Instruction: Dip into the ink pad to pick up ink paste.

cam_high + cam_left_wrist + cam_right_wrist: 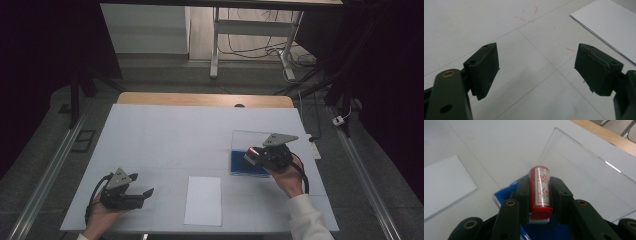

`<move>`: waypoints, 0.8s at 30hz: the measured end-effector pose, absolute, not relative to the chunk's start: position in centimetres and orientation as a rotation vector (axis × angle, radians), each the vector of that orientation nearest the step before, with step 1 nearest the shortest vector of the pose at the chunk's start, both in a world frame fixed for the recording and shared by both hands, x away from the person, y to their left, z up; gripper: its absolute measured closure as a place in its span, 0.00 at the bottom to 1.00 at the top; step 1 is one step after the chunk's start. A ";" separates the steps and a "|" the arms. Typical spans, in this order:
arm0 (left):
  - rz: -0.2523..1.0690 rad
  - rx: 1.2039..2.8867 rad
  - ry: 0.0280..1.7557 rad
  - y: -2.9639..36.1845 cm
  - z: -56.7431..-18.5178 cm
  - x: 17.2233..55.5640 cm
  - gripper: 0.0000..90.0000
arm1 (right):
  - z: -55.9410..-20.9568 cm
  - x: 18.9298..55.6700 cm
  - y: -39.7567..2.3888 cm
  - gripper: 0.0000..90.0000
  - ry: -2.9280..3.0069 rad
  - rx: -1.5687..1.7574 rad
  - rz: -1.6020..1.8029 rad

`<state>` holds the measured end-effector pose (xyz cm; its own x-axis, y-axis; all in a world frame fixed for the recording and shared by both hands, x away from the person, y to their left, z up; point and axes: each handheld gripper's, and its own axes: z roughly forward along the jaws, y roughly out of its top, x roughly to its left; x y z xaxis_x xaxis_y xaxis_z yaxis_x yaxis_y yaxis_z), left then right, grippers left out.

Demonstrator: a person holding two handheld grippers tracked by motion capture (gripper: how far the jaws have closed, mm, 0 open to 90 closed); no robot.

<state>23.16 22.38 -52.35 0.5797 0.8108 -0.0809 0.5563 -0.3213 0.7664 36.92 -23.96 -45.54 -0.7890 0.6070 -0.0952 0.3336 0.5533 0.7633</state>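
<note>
My right gripper [539, 202] is clamped on the red stamp [540, 191], a smooth plastic cylinder held lying along the jaws, over the blue ink pad [245, 165], probably for inking. Left gripper [536, 72] wide open, holding nothing, parked low. White paper sheet [203, 200] lies flat between them. Clear lid [586, 172] stands open beyond.

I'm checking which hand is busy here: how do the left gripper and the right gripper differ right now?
The left gripper stands open with nothing between its jaws; the right gripper is shut on a red stamp. The left gripper sits near the table's front left, beside the white paper sheet; the right gripper is over the blue ink pad box with its clear lid. Both have black jaws and are hand-held.
</note>
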 end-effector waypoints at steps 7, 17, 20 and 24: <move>0.408 2.026 1.090 22.3 -52.4 23.2 0.22 | -46.2 37.4 -23.7 0.78 2.465 0.798 1.001; 0.406 2.034 1.086 22.3 -52.5 23.2 0.22 | -47.2 38.1 -23.7 0.78 2.494 0.816 0.921; 0.406 2.035 1.086 22.3 -52.5 23.2 0.22 | -47.3 38.1 -23.5 0.78 2.501 0.813 0.904; 0.407 2.038 1.084 22.3 -52.5 23.2 0.22 | -47.3 38.1 -23.4 0.78 2.504 0.806 0.894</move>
